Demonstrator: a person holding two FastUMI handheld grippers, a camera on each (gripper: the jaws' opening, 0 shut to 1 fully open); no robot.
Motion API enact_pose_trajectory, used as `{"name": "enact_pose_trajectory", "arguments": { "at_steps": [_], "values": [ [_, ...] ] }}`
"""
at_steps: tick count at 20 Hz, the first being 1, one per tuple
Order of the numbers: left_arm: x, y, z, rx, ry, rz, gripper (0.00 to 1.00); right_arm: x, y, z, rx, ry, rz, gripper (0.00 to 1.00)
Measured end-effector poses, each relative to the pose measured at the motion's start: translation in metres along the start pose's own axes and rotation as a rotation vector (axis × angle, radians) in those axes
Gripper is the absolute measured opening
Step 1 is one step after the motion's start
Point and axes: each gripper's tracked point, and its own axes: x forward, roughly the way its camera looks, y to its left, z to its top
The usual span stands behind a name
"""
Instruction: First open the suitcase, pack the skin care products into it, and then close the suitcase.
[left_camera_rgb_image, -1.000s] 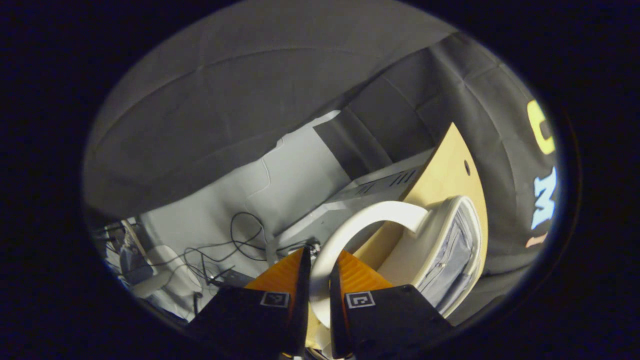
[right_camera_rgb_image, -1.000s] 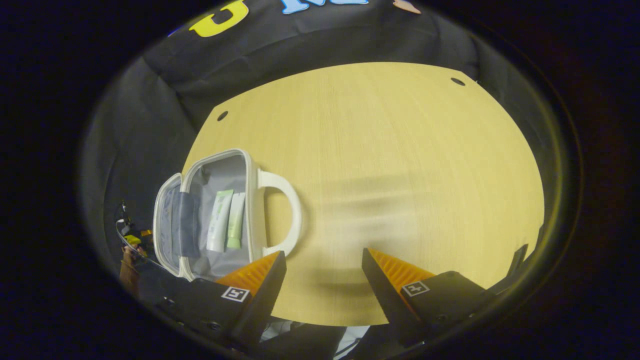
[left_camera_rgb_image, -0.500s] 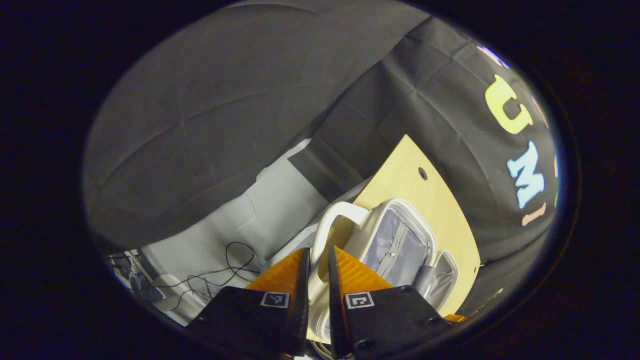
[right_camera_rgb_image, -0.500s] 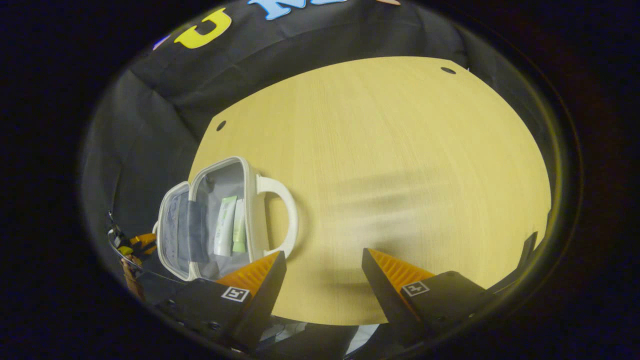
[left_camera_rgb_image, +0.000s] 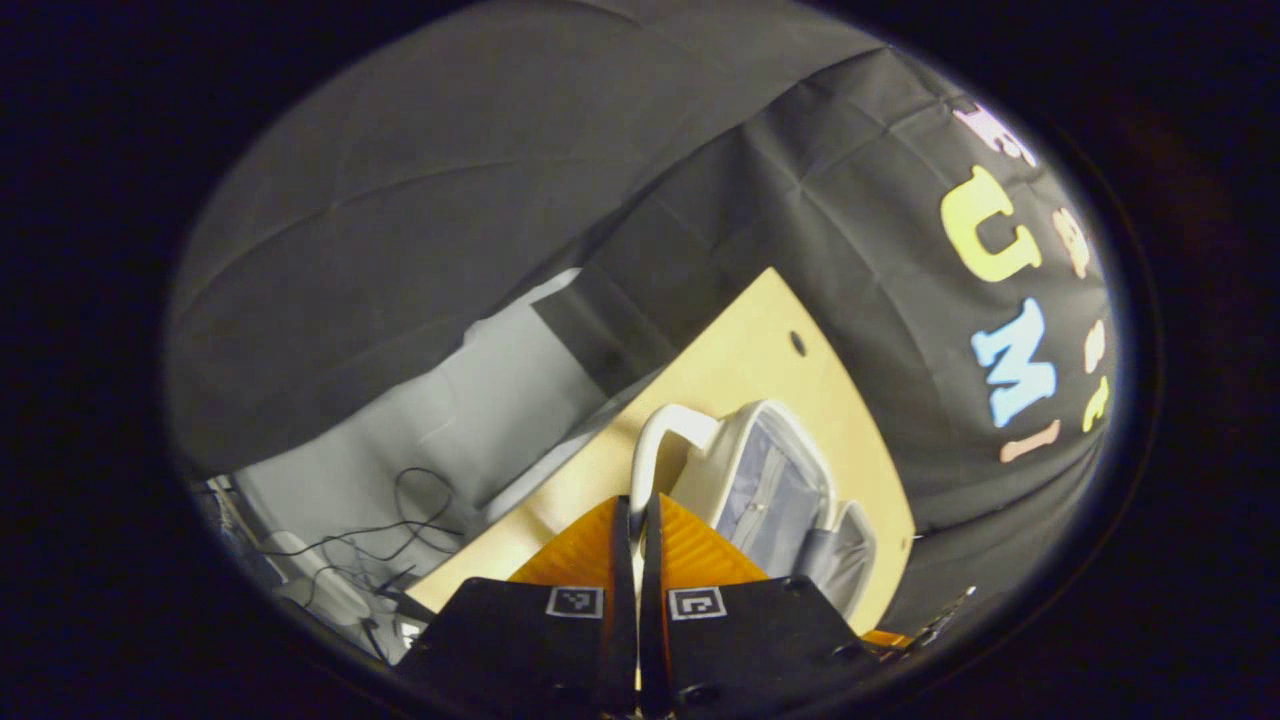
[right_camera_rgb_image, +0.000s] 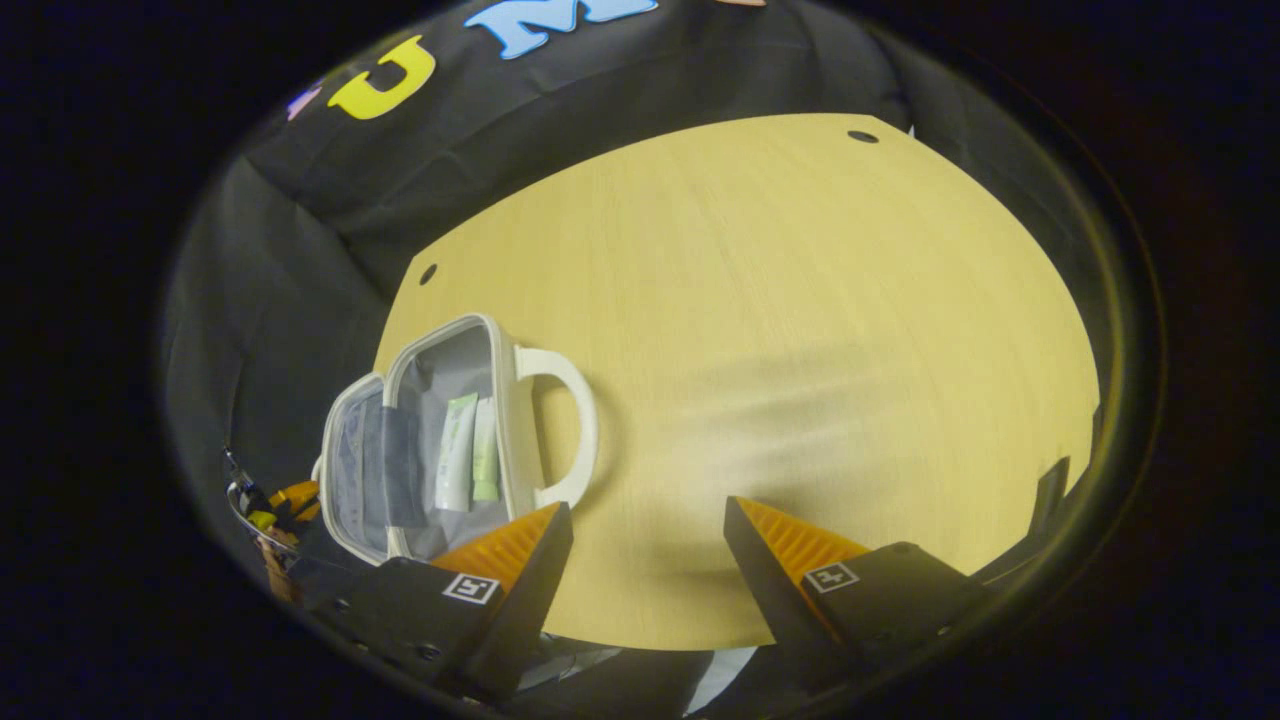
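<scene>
Small cream hard-shell suitcase (right_camera_rgb_image: 420, 440) w/ grey fabric lining lies open near the left edge of the pale yellow wooden table (right_camera_rgb_image: 780, 330), lid (right_camera_rgb_image: 350, 470) folded out flat to the side away from its curved cream handle (right_camera_rgb_image: 570, 425). Two skin care tubes, one white-green (right_camera_rgb_image: 456, 452) and one pale green (right_camera_rgb_image: 485, 450), lie side by side inside the main compartment, touching or nearly so. Right gripper (right_camera_rgb_image: 645, 560), black body w/ orange ribbed fingers, hangs over the table's near edge, jaws spread wide, nothing between them. Left gripper (left_camera_rgb_image: 635, 545), same build, has fingers nearly together on the handle (left_camera_rgb_image: 655, 450), which runs down btwn them; the open case (left_camera_rgb_image: 770, 490) sits just beyond. Grey floor w/ black cables (left_camera_rgb_image: 400, 510) shows past the table edge.
</scene>
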Motion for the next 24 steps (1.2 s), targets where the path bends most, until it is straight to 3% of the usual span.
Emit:
{"name": "enact_pose_trajectory", "arguments": {
  "at_steps": [4, 6, 12, 17, 24],
  "values": [
    [-0.023, -0.067, 0.008, 0.014, -0.058, -0.225, 0.13, 0.007, 0.02, -0.016, -0.007, 0.007, 0.014, 0.94],
    [-0.04, -0.103, 0.002, 0.053, -0.067, -0.319, 0.1, 0.011, 0.032, -0.018, -0.025, 0.003, 0.029, 0.94],
    [-0.071, -0.212, -0.03, 0.26, -0.018, -0.42, 0.1, 0.014, 0.057, -0.022, -0.025, 0.001, 0.066, 0.94],
    [-0.094, -0.309, -0.087, 0.415, 0.057, -0.506, 0.1, 0.015, 0.056, -0.011, 0.002, -0.029, 0.086, 0.94],
    [-0.089, -0.384, -0.188, 0.518, 0.177, -0.56, 0.1, 0.003, 0.03, 0.01, 0.055, -0.091, 0.101, 0.94]
  ]
}}
